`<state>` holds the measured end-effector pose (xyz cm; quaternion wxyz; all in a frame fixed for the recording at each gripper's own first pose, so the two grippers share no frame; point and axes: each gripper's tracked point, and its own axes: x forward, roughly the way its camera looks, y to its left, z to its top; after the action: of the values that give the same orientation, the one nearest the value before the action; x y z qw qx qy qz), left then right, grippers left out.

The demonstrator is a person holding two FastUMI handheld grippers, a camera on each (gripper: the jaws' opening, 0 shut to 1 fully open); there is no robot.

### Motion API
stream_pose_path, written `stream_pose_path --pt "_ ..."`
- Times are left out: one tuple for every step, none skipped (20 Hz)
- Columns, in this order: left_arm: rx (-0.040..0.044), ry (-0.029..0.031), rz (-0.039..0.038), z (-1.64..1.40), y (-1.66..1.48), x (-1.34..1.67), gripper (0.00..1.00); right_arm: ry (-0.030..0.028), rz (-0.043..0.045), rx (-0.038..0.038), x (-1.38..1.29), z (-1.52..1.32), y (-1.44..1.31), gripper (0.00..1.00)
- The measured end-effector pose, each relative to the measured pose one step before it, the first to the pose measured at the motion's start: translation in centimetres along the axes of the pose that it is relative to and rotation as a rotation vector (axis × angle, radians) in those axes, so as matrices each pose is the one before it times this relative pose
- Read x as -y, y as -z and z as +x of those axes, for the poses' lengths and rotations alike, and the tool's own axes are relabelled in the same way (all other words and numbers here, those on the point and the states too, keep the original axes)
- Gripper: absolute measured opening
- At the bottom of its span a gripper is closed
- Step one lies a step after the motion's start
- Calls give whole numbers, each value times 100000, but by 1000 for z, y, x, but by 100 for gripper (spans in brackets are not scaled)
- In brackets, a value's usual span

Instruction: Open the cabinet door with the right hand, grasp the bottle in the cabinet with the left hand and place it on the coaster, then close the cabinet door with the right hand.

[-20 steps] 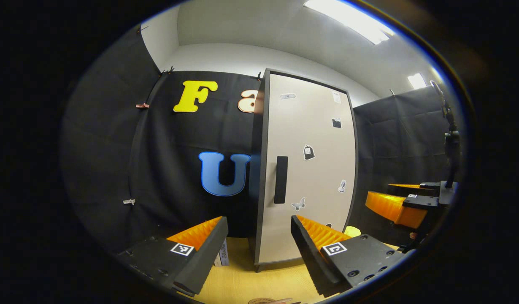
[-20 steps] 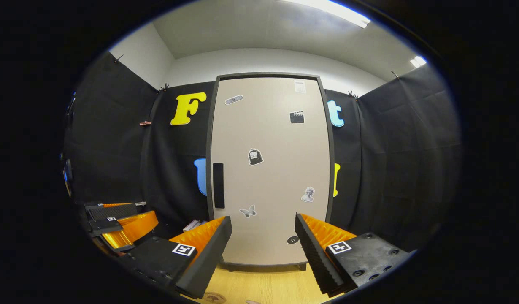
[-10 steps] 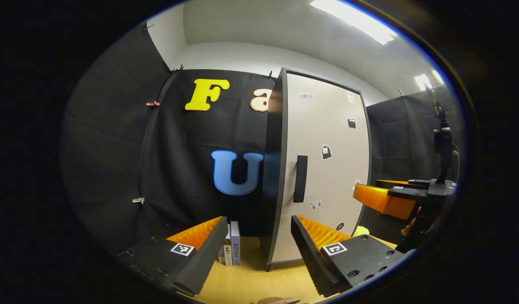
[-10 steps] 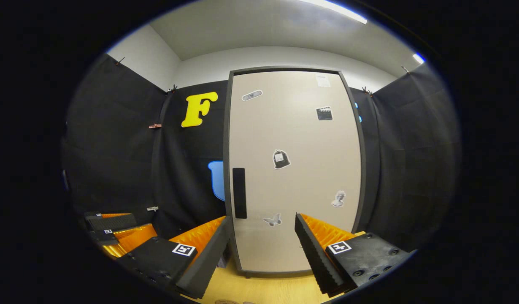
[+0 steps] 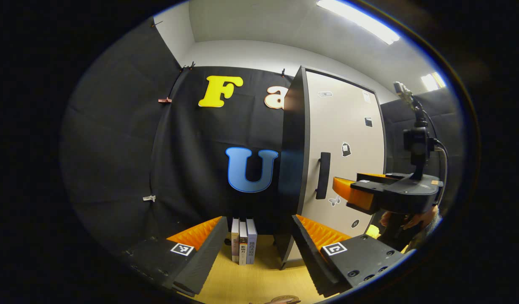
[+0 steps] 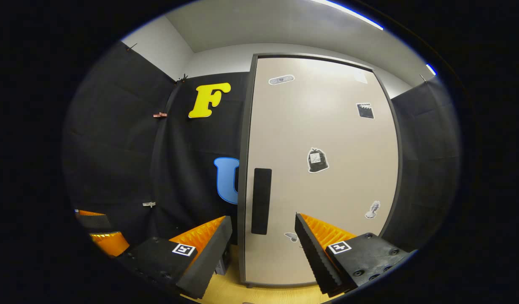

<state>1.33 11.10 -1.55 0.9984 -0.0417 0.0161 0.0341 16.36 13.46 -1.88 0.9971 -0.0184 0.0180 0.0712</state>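
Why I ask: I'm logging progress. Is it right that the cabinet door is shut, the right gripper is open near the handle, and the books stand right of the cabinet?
One thing is wrong: the books stand left of the cabinet, as the left gripper view shows. The rest holds: the door is shut, and the right gripper is open near the handle.
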Motion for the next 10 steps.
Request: stream_pose_path --pt "-353 287 -683 41 242 -327 95 313 -574 778 -214 687 7 97" --pt "-461 26 -409 107 103 -408 95 1251 -1260 1345 -35 796 -74 96" --pt "-705 -371 36 259 320 -188 95 1673 -1628 855 80 829 33 96" --pt "-558 -713 371 127 147 -441 95 2045 -1803 -309 178 776 250 96" --pt "-351 -851 525 119 150 -607 95 1960 -1457 -783 163 730 308 96" --pt "-10 -653 480 47 34 -535 95 1452 -1163 -416 51 647 112 96" --pt "224 -184 389 -244 174 -474 95 324 -294 76 -161 597 25 97" --pt "-389 -201 220 -36 156 -332 95 -276 291 395 -283 551 39 94" --pt "-704 -524 336 33 283 -371 95 -253 593 212 -234 535 59 94" --pt "-537 -1126 406 78 154 -452 95 531 648 -250 -96 465 181 93"
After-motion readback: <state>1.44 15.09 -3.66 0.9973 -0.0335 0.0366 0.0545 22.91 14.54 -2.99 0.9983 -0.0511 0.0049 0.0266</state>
